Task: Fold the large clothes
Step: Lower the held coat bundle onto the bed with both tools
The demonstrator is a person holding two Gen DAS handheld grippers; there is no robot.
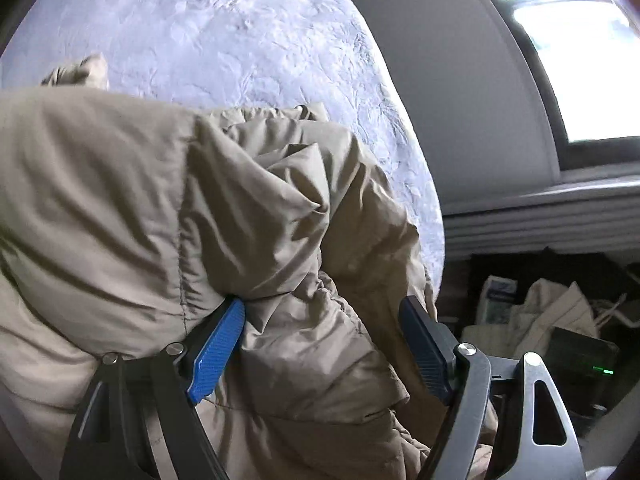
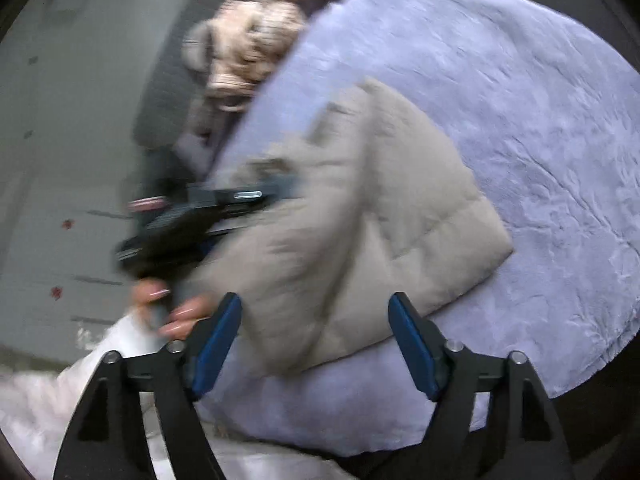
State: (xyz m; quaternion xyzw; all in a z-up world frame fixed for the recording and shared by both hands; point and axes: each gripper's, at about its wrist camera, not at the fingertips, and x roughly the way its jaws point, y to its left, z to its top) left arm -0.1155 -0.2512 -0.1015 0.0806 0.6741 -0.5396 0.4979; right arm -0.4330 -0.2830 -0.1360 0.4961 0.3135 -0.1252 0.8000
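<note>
Two hand-held grippers work over one padded beige jacket [image 2: 360, 216] that lies on a lavender plush blanket [image 2: 520, 100].

Left wrist view, near field: the left gripper [image 1: 324, 344] has its jaws spread wide, and jacket fabric bulges into the gap between the blue pads. The left pad [image 1: 218, 354] is partly buried under a fold of the jacket [image 1: 160, 200]; the right pad stands at the garment's edge. The pictures do not show the pads pressing fabric from both sides. Middle field: the quilted jacket rises in a crumpled mound that fills the left and centre. Far field: the blanket [image 1: 240, 40] extends behind the mound, a grey wall and a bright window [image 1: 580, 60] lie to the right, and a dark recess at lower right holds pale bags and cloth [image 1: 548, 308].

Right wrist view, near field: the right gripper [image 2: 316, 344] is likewise spread apart and holds nothing; its fingers hang above the jacket's near edge. Middle field: the jacket lies partly folded on the blanket, its far corner pointing away. At its left edge the left gripper [image 2: 208, 212] appears as a blurred dark body meeting the fabric, with the person's left hand [image 2: 176, 312] around the handle. Far field: a heap of cream knit clothing [image 2: 260, 32] rests at the blanket's far left edge, beside the grey floor [image 2: 60, 160].
</note>
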